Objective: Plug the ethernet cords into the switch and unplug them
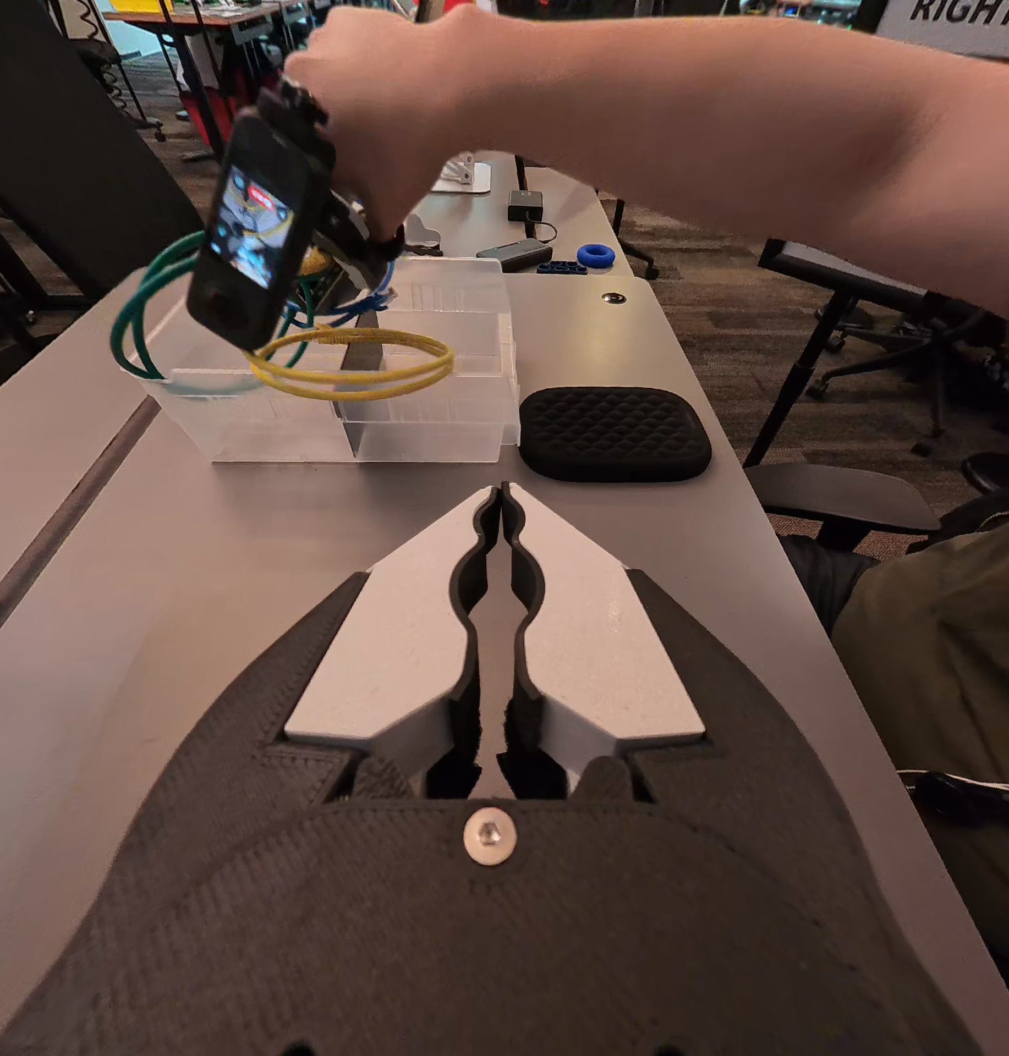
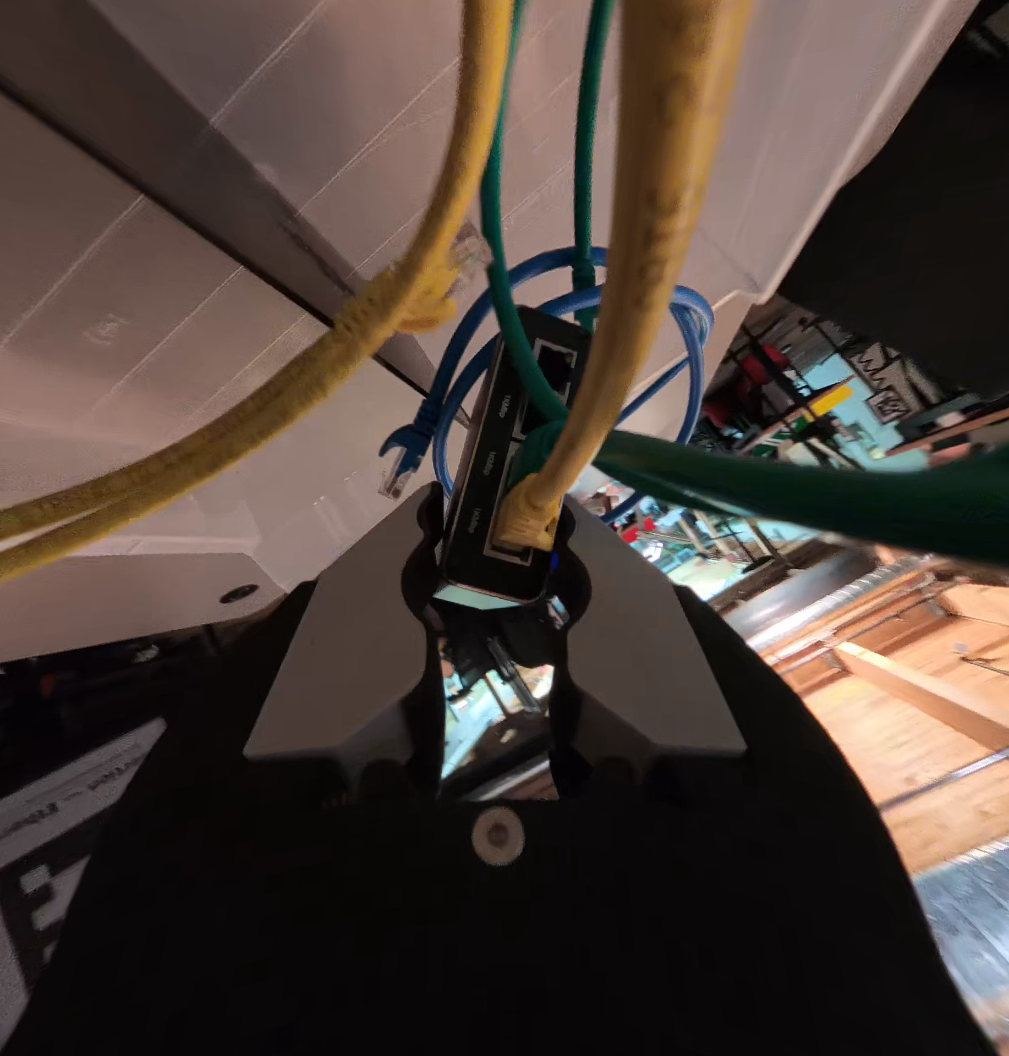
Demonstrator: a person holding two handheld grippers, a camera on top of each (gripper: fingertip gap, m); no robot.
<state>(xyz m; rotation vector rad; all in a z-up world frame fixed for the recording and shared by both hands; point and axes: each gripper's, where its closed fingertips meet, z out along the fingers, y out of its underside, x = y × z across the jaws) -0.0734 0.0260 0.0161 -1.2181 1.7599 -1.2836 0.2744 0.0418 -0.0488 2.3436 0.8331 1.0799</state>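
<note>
My left gripper [image 1: 502, 492] is shut and empty, low over the grey table [image 1: 176, 571]. A hand holds my right gripper [image 1: 342, 251], with a phone [image 1: 256, 228] on it, above a clear plastic bin [image 1: 433, 423]. In the right wrist view the right gripper [image 2: 497, 514] is shut on a black switch [image 2: 479, 486]. A yellow cord [image 2: 633, 286] is plugged into the nearest port and a green cord [image 2: 508, 286] into the one beyond. A blue cord [image 2: 451, 366] loops behind, its plug [image 2: 402, 451] hanging free. The yellow [image 1: 353, 366], green [image 1: 130, 320] and blue [image 1: 359, 303] cords dangle over the bin.
A black textured pad [image 1: 611, 434] lies right of the bin. Small black boxes [image 1: 516, 254] and a blue ring [image 1: 592, 253] sit on the far table. An office chair [image 1: 845, 497] and a person's lap are off the table's right edge. The tips of one gripper are about 35 cm away from the tips of the other.
</note>
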